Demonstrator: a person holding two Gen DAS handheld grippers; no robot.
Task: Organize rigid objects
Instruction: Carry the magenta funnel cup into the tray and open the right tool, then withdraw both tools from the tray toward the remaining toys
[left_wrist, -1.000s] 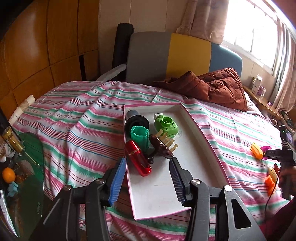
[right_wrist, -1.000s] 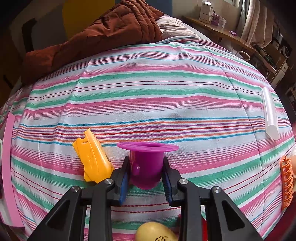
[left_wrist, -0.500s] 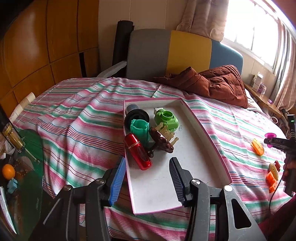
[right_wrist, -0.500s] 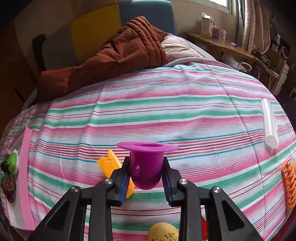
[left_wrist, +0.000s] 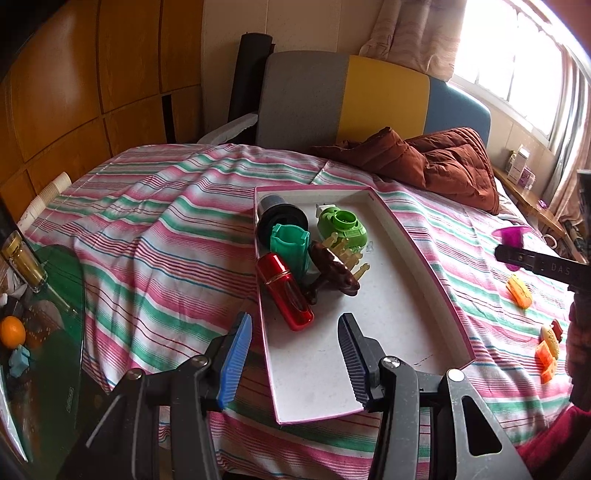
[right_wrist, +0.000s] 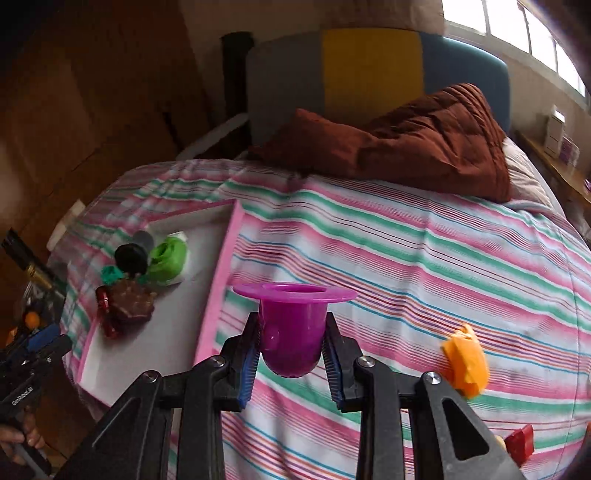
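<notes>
My right gripper (right_wrist: 290, 360) is clenched on the purple cup (right_wrist: 291, 328), its fingers pinching the rounded body just under the wide flange, and the cup hangs in the air above the striped bed (right_wrist: 424, 258), just beside the pink rim of the white tray (right_wrist: 218, 291) but not yet over it. My left gripper (left_wrist: 295, 363) is released, holding nothing, its fingers straddling the tray's near left edge without touching it as far as I can tell. The tray's far left corner is crowded with a black cylinder (left_wrist: 282, 221), a green round piece (left_wrist: 343, 227), a teal cup (left_wrist: 290, 245), a red cylinder (left_wrist: 284, 295) and a brown hair clip (left_wrist: 334, 271), while the near and right parts are bare. The grip sits on a curved, tapering wall, so I judge the cup could pivot or slip downward if I swing hard. Letting go too early would drop it on the soft bedding, where it would probably roll. The tray rests on soft bedding, so clipping the rim may tip it and shift the pile. The orange piece (right_wrist: 463, 363) and other bits near it are not yet collected.
</notes>
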